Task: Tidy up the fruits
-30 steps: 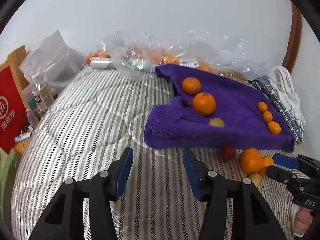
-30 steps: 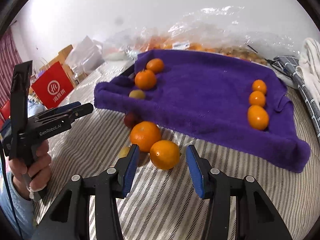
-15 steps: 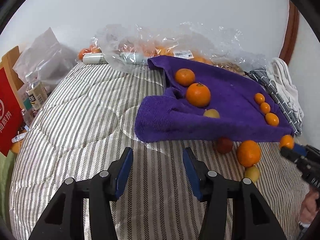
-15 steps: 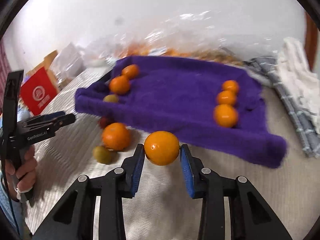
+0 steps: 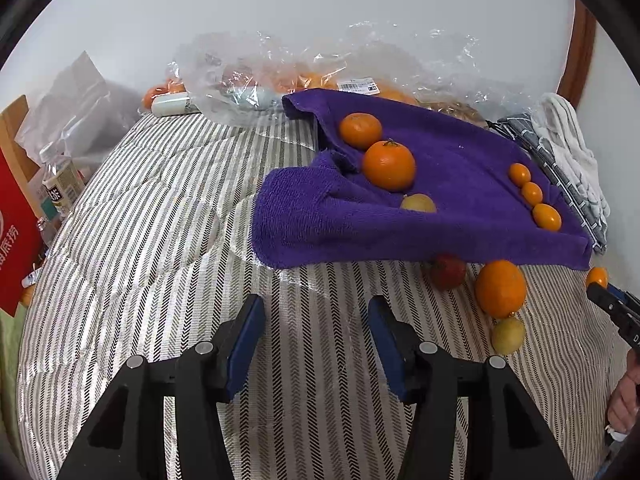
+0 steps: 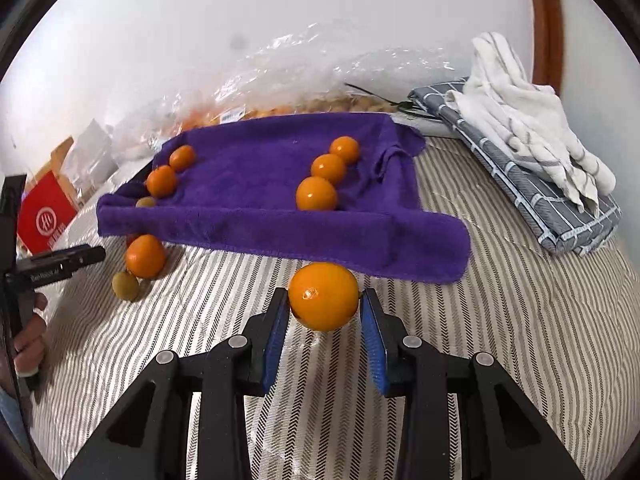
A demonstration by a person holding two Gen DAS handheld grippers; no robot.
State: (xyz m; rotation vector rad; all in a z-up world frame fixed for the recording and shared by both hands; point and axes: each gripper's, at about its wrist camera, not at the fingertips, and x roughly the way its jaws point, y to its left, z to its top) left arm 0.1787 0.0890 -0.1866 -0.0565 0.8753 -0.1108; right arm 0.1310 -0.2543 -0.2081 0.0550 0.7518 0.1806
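Observation:
A purple towel (image 5: 460, 184) lies on the striped bedcover (image 5: 160, 260). On its left side sit two mandarins (image 5: 389, 165) and a yellowish fruit (image 5: 418, 202). Three small oranges (image 5: 532, 193) stand in a row on its right side. In front of the towel lie a red fruit (image 5: 448, 272), a large orange (image 5: 500, 288) and a yellow-green fruit (image 5: 508, 335). My right gripper (image 6: 324, 300) is shut on a small orange (image 6: 323, 288), just before the towel's front edge (image 6: 360, 256). My left gripper (image 5: 316, 308) hovers over bare bedcover, its jaws opening with nothing between them.
A clear plastic bag (image 5: 320, 68) with more fruit lies along the wall behind the towel. A folded grey cloth (image 6: 560, 208) with a white towel (image 6: 520, 120) on it sits at the right. A red box (image 5: 16, 232) and a bottle (image 5: 60, 188) stand at the left.
My right gripper closed on the small orange, lifted it from beside the large orange and carried it right along the towel's front edge. The left gripper barely moved.

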